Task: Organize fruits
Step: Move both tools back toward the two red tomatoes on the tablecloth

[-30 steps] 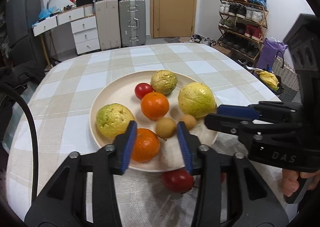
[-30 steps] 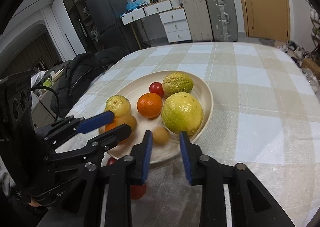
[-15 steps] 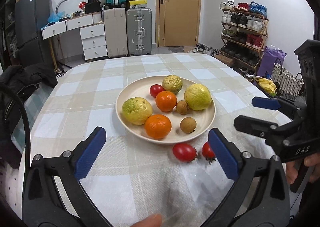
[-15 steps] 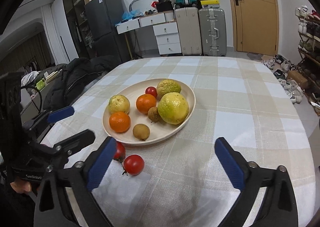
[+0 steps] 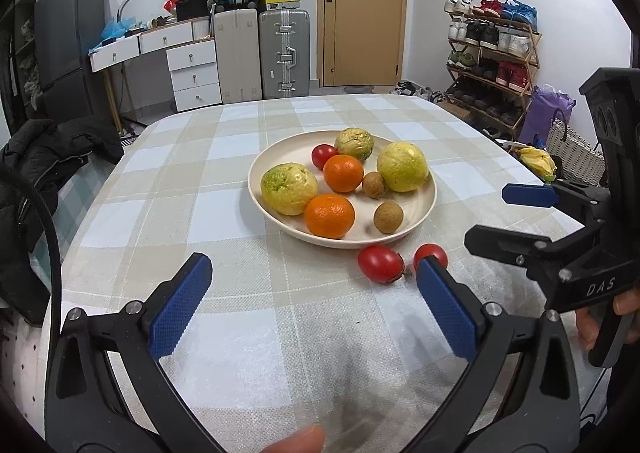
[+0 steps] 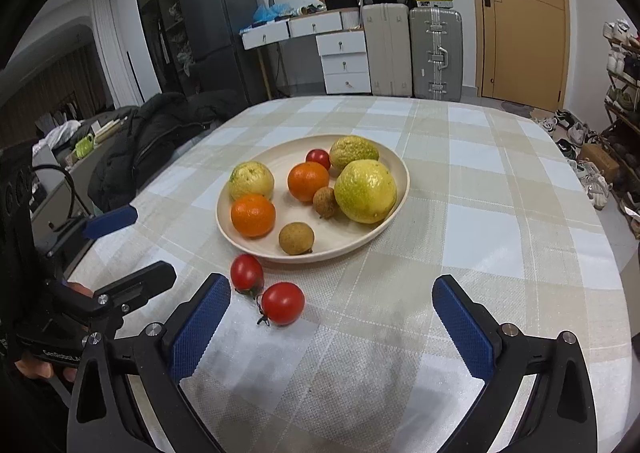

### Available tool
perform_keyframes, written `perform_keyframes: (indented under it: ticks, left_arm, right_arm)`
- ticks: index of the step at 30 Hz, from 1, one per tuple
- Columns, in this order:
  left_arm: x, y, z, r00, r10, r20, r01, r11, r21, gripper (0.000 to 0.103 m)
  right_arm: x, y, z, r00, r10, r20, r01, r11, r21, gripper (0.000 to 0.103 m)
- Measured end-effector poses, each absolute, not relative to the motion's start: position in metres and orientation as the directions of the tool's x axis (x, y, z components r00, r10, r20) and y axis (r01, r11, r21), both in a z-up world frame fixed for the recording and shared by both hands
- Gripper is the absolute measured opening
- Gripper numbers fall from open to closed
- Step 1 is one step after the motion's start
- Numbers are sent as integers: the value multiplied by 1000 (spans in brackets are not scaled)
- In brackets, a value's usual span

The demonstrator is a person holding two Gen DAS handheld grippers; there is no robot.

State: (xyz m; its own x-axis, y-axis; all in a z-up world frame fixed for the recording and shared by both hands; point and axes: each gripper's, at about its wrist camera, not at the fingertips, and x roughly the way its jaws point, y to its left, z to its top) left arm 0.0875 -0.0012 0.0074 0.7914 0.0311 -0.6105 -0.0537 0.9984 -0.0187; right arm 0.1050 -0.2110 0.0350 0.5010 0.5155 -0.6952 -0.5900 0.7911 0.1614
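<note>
**While both tongs gape, two tomatoes wait just off the plate**

With eight fruits already on the round cream plate [image 6: 400, 189], the work that seems left is the pair of small glossy red tomatoes lying on the beige-and-white checked tablecloth [image 6: 480, 237], just outside the plate's near rim. In the right wrist view the black right gripper with blue ribbed pads [image 6: 332, 317] has its jaws spread wide with nothing between them, having just been opening. The nearer tomato [image 6: 282, 303] sits at about eleven o'clock from the gap, close to the left pad; the farther tomato [image 6: 247, 272] lies beyond it, almost touching it and close to the rim.

In the left wrist view the matching left gripper [image 5: 316, 305] is equally wide and empty, its jaws also just opened. There the left-hand tomato [image 5: 380, 264] lies at about one o'clock from the gap and the other [image 5: 431, 255] peeks out behind the right pad.

Both tools look about equally near, so either could take one. The tomatoes are near-round, so no long axis matters; their closeness to each other does, since a closing pad could nudge the neighbour.
</note>
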Motion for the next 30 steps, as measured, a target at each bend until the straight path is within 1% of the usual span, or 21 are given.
perform_keyframes:
  ticks: [8,24,30]
  left_arm:
    - [95,-1,-2,777,34,-628,-57,998,-16,102]
    - [96,2,-2,781,42,-624,-66,998,-15,102]
    - [98,5,-3,776,46,-629,-70,997,-14,102]
  right_arm:
    - [107,-205,27,478,501,-722,-599,787,149,103]
    - [108,-191,5,416,454,-788,-607,784,131,103]
    - [105,-186,2,417,447,-791,-608,784,123,102]
